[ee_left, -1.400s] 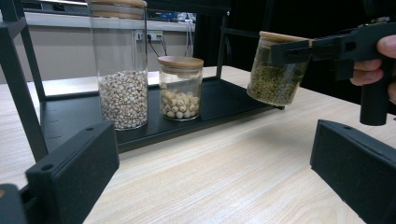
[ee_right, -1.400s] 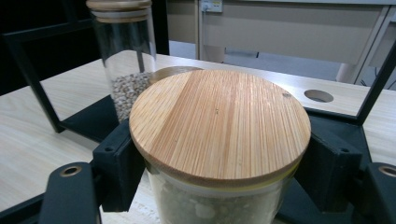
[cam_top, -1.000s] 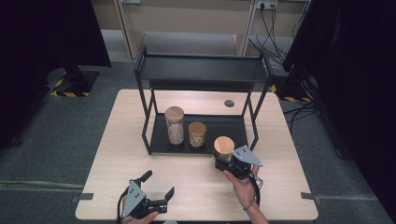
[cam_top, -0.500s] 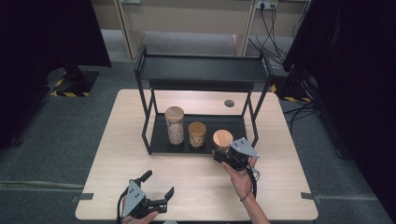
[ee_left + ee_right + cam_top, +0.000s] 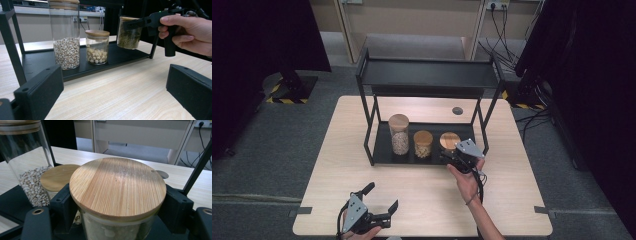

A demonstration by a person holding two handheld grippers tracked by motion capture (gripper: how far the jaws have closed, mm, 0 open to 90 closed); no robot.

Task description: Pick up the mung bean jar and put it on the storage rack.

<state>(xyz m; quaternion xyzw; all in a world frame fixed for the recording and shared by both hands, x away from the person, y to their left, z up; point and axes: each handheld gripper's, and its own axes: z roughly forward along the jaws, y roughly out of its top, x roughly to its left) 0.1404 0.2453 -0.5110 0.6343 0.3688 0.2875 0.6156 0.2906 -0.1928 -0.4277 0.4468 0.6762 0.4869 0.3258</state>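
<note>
Right hand-held gripper (image 5: 455, 156) farther forward, level

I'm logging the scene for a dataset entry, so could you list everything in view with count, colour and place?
Table: one, light wood, centre of the high view.
Rack: one, black metal, two tiers, on the far half of the table.
Tall jar: one, clear glass with wooden lid, pale grains, left on the rack's lower tray.
Short jar: one, clear glass with wooden lid, larger pale seeds, middle of the tray.
Green-filled jar: one, clear glass with wooden lid, at the tray's right end, gripped.
Cables: several, black, on the floor behind.
Left gripper: one, black, jaws open, near table edge.
Right gripper: one, black, shut on the green-filled jar.
</note>
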